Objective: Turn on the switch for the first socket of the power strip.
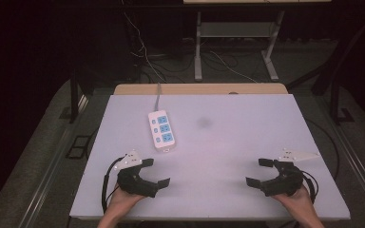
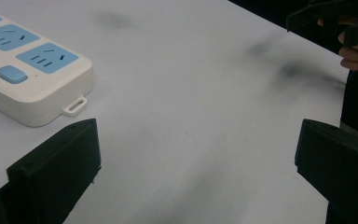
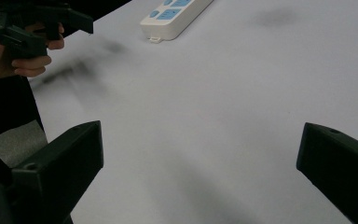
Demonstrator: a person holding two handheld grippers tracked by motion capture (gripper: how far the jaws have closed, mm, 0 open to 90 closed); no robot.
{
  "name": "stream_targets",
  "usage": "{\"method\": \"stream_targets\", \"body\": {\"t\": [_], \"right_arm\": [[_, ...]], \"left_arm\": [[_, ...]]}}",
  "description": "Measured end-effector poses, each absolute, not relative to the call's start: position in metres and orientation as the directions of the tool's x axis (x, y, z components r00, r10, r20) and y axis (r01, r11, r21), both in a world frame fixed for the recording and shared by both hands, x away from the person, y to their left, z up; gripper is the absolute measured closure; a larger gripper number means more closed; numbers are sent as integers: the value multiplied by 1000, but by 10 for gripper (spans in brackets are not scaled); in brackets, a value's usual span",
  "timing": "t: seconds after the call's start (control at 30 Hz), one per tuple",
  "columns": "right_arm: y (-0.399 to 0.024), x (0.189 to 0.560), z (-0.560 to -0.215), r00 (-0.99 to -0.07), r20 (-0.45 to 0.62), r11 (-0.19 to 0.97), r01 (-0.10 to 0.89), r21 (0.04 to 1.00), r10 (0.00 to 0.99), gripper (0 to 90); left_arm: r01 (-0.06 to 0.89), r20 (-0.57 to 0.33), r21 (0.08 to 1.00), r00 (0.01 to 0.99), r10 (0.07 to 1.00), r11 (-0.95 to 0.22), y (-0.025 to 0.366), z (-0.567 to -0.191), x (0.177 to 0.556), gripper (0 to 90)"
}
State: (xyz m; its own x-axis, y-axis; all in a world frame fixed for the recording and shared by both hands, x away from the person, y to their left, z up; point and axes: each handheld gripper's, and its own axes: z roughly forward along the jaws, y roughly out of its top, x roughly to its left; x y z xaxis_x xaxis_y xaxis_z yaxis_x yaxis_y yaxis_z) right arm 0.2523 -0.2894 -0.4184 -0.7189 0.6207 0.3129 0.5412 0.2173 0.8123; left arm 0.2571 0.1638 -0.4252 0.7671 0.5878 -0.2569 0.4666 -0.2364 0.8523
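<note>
I see the power strip (image 1: 162, 130) lying lengthwise just ahead of my left gripper (image 1: 154, 172), nearer than the right gripper (image 1: 255, 172); both jaws released, empty

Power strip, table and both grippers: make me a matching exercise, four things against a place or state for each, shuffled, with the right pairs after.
Things:
1. power strip
2. left gripper
3. right gripper
4. dark smudge

Places or states:
A. near the table's right front corner, fingers apart, holding nothing
B. on the white top, right of the strip
C. lies flat left of centre, white with blue sockets
D. just in front of the strip, fingers apart, holding nothing

Pairs: 1-C, 2-D, 3-A, 4-B
</note>
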Motion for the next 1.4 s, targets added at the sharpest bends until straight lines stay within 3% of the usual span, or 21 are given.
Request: {"method": "stream_targets", "body": {"t": [1.4], "right_arm": [[-287, 249, -419, -725, 302, 245, 543, 803, 619, 1]], "left_arm": [[492, -256, 821, 770, 585, -289, 163, -407, 261, 0]]}}
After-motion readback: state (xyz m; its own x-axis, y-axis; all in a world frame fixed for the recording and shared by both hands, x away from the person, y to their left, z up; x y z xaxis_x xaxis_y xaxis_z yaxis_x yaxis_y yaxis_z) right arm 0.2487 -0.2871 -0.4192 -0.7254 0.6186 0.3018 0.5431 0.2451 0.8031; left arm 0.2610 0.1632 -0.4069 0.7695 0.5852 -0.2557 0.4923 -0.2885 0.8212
